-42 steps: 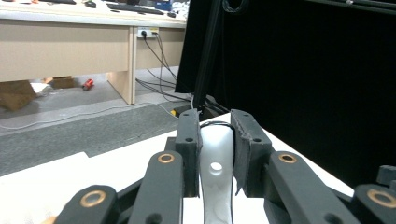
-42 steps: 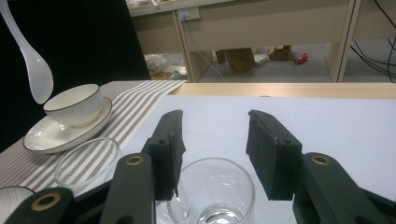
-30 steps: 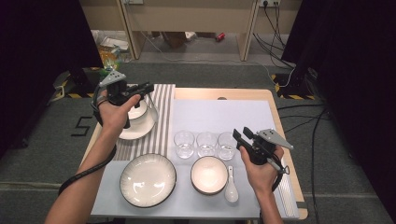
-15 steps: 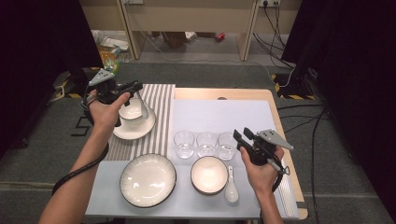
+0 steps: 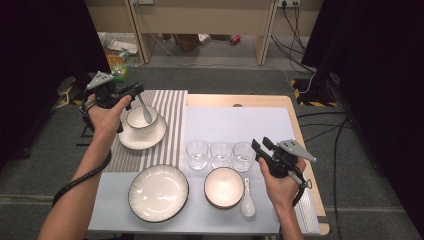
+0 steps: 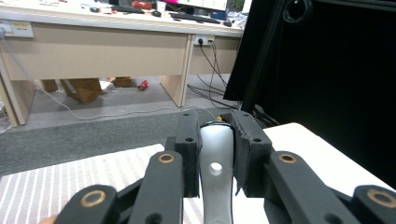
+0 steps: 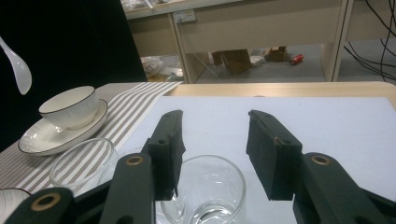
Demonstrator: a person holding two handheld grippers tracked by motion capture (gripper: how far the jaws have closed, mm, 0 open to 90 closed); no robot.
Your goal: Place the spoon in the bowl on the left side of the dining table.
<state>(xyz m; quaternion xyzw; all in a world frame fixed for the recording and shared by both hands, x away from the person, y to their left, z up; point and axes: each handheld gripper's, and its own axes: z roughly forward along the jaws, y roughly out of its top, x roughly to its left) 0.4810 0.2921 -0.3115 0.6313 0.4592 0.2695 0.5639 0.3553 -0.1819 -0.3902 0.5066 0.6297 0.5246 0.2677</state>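
Observation:
My left gripper (image 5: 134,91) is shut on the handle of a white spoon (image 5: 145,112), which hangs in the air above a small white bowl (image 5: 132,119) on a saucer (image 5: 150,139). In the left gripper view the spoon handle (image 6: 216,163) sits pinched between the jaws of that gripper (image 6: 215,135). The right gripper view has the spoon (image 7: 18,70) up and left of the bowl (image 7: 70,107), clear of it. My right gripper (image 5: 260,146) stands open at the table's right, just right of three glasses; one glass (image 7: 205,196) lies right in front of its jaws (image 7: 215,140), untouched.
The saucer rests on a striped mat (image 5: 170,115). Glasses (image 5: 220,154) stand in a row mid-table on a pale sheet (image 5: 235,125). Nearer me are a large plate (image 5: 158,192), a second bowl (image 5: 223,187) and a second white spoon (image 5: 247,200). The table's right edge (image 5: 306,165) is close to my right hand.
My left hand has drawn leftward with the spoon, uncovering the bowl and saucer. The right hand has stayed put.

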